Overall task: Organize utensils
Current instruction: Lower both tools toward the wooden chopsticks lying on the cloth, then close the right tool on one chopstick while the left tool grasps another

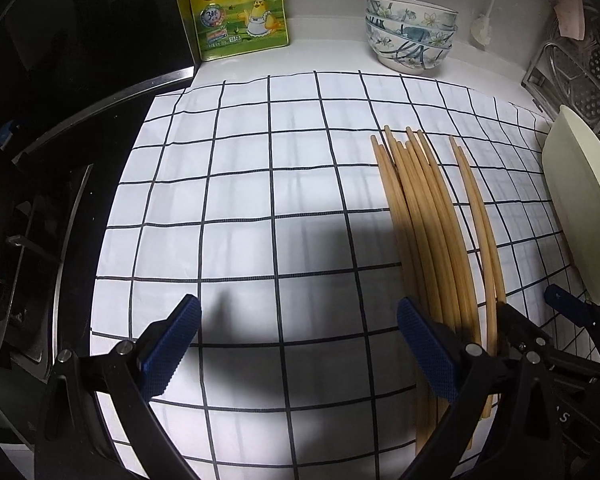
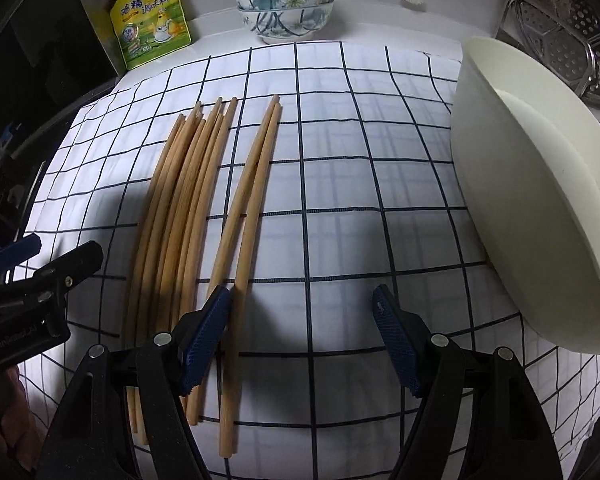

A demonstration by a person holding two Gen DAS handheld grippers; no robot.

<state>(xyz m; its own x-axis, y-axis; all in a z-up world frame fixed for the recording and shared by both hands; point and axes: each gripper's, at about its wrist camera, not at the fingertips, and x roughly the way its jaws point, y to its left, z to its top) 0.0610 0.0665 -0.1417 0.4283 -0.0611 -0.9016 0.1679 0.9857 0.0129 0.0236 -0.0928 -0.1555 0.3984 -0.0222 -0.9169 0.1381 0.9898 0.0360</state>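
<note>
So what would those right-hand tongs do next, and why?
Probably shift slightly left and close on the separated pair of chopsticks. The right tongs are open and empty, with only one chopstick of the pair between the pads.

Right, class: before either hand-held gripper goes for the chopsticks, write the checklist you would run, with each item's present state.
1. Right hand-held gripper open, holding nothing: ok.
2. Left hand-held gripper open, holding nothing: ok.
3. Separated pair of chopsticks apart from the chopstick bundle: ok.
4. Pair centred between the right gripper's fingers: not ok, it lies by the left finger.
5. Cream bowl away from the chopsticks: ok.
6. Utensil holder to put them in: cannot tell.
</note>
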